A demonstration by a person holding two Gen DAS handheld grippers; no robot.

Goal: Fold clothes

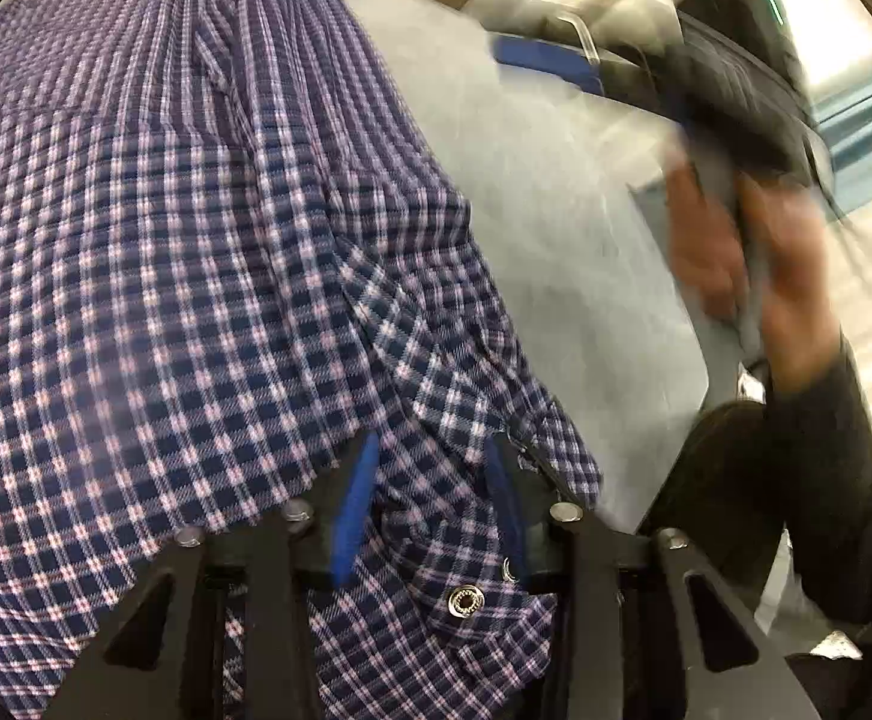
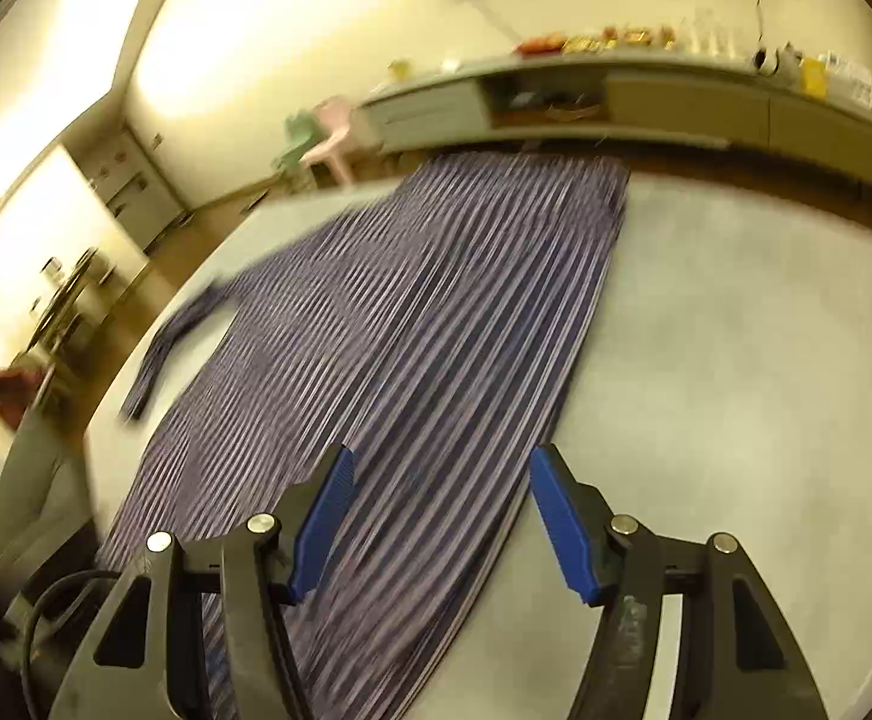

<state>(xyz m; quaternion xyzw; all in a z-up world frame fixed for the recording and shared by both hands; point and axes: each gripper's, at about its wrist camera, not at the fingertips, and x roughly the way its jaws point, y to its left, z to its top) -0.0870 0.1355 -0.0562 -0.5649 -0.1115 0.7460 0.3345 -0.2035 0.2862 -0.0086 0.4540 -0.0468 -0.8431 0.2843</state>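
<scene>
A navy and white checked shirt lies spread over the grey table. My left gripper is shut on a bunched edge of it, cloth with a metal snap filling the gap between the blue pads. In the right wrist view the shirt is motion-blurred and runs away from me, one sleeve trailing to the left. My right gripper hovers open over the shirt's near right edge with nothing between its fingers. A blurred hand holds that gripper at the left view's right side.
The table is bare grey to the right of the shirt. Beyond it stand a long low sideboard with small items on top and two small pastel chairs. A person in grey is at the table's left edge.
</scene>
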